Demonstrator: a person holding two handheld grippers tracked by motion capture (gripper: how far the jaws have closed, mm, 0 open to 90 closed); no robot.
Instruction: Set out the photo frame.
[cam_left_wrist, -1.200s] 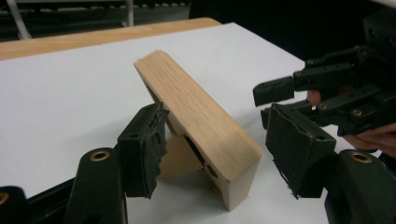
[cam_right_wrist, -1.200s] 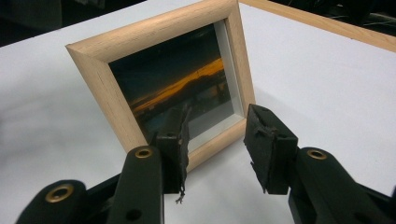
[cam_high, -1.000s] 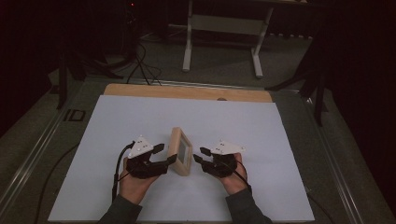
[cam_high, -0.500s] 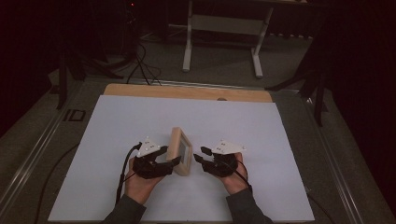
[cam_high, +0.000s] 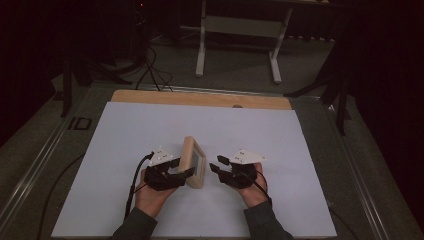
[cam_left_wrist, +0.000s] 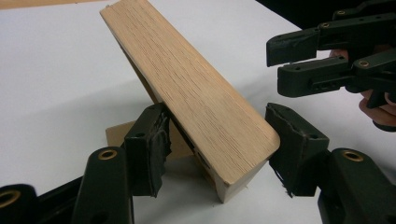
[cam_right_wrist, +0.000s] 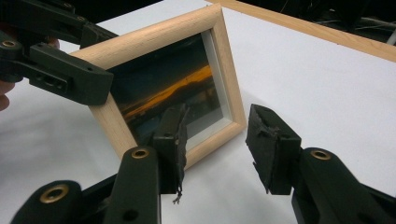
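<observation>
A small wooden picture frame (cam_high: 194, 162) stands tilted on the white table sheet (cam_high: 150, 125), its glass side facing right. In the left gripper view its plain wooden back (cam_left_wrist: 196, 93) lies between the jaws of my left gripper (cam_left_wrist: 219, 142). These jaws have just been closing; the right pad (cam_left_wrist: 292, 144) still stands a little off the frame's corner. From above, my left gripper (cam_high: 182, 169) reaches the frame from the left. My right gripper (cam_high: 216, 164) waits open just right of the frame. In the right gripper view the sunset picture (cam_right_wrist: 173, 88) sits beyond my right gripper (cam_right_wrist: 219, 140), whose jaws hold nothing.
A wooden strip (cam_high: 200, 99) runs along the table's far edge. Behind it on the dark floor stand a metal frame with two legs (cam_high: 237, 45) and some cables (cam_high: 150, 65). Metal rails border the table at left and right.
My left gripper has crept to the right, closer around the frame's near end. The right gripper and the frame stay where they were.
</observation>
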